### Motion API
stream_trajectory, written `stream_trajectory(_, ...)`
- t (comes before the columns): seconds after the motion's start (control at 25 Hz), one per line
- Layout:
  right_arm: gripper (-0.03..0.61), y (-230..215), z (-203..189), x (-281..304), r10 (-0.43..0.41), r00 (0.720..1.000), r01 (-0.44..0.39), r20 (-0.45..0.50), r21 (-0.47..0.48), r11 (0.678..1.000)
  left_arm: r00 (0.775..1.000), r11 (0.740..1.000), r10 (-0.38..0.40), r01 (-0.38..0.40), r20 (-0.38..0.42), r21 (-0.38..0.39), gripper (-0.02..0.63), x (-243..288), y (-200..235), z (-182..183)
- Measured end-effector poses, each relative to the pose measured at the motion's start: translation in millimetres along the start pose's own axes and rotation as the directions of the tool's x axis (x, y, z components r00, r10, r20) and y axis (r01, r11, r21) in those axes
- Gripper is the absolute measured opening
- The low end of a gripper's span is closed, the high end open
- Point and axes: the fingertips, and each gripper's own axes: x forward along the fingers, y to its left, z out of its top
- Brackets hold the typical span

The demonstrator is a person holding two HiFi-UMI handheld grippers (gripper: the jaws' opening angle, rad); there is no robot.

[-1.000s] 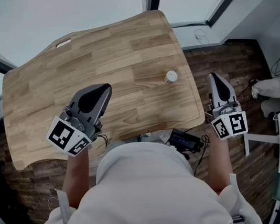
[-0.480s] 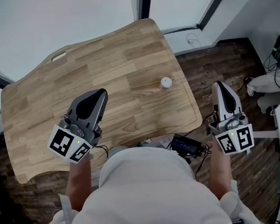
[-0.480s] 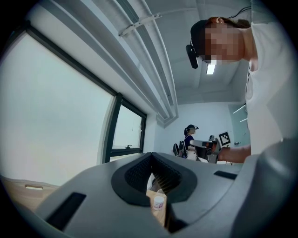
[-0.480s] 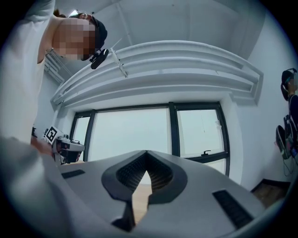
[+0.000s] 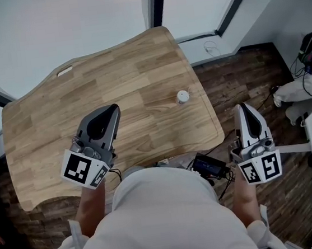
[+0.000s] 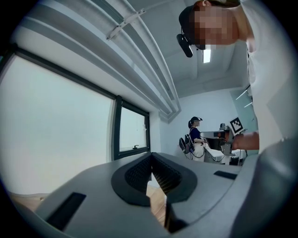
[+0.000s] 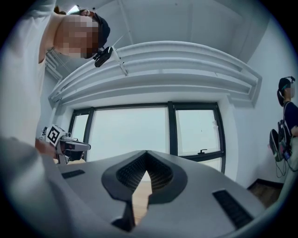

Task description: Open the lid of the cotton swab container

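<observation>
Two tools: left tool (image 5: 113, 109) and right tool (image 5: 243, 107), each with its jaws pressed together and nothing between them.
Container place: cotton swab container (image 5: 182, 96) stands upright right of centre in the head view, near the right edge of the bench (image 5: 121, 74), between the two tools and touched by neither.
Risk, knock-off: the container looks light and sits close to the edge, so a nudge from a closed tool would likely slide or tip it onto the floor (image 5: 240, 77).
Risk, no hold: prying at the lid (image 5: 182, 94) with the body unclamped would probably drag the whole container along.
Risk, spill: a lid that pops suddenly could scatter what is inside.
Shared cause: both tools would have to widen before contact.
Count, tools: two, the left at lower left over the bench, the right at lower right over the floor.
Count, containers: one.
Count, lids: one, apparently on, though too small to show its seam.
Count, benches: one.
</observation>
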Motion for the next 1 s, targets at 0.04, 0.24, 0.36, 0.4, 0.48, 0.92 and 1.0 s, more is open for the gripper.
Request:
stream_trajectory(0.04,0.020,0.7,0.3,-1.5,-0.002,1.000,0.002,0.000,0.001,1.000,1.000,1.000,0.012,-0.012,0.006,-0.001,0.014,-0.3,1.1,1.0)
stream_trajectory(0.24,0.020,5.5,5.8,-4.0,-0.003,1.000,0.003,0.006,-0.011,1.000,0.999,0.999,0.045,-0.044,0.029,-0.013,0.014,-1.7,7.6,6.0)
stream_trajectory(0.36,0.020,8.1,9.6,-4.1,-0.002,1.000,0.002,0.013,-0.018,1.000,0.999,0.999,0.041,-0.041,0.026,-0.015,0.014,-2.0,7.7,6.2)
stream_trajectory(0.4,0.020,9.3,10.1,-3.9,-0.001,1.000,0.001,0.013,-0.023,1.000,0.999,0.999,0.039,-0.038,0.025,-0.015,0.014,-2.1,7.7,5.8)
stream_trajectory(0.48,0.020,12.2,9.5,-2.7,0.003,1.000,-0.003,0.009,-0.034,0.999,0.999,0.999,0.036,-0.035,0.022,-0.017,0.014,-2.3,8.1,4.2)
stream_trajectory(0.92,0.020,18.2,6.0,2.2,0.014,1.000,-0.014,-0.006,-0.046,0.999,1.000,1.000,0.020,-0.020,0.008,-0.023,0.014,-0.3,9.0,0.8)
stream_trajectory(1.0,0.020,18.7,5.4,2.6,0.014,1.000,-0.014,-0.008,-0.046,0.999,1.000,1.000,0.018,-0.018,0.005,-0.025,0.014,-0.1,9.4,-0.1)
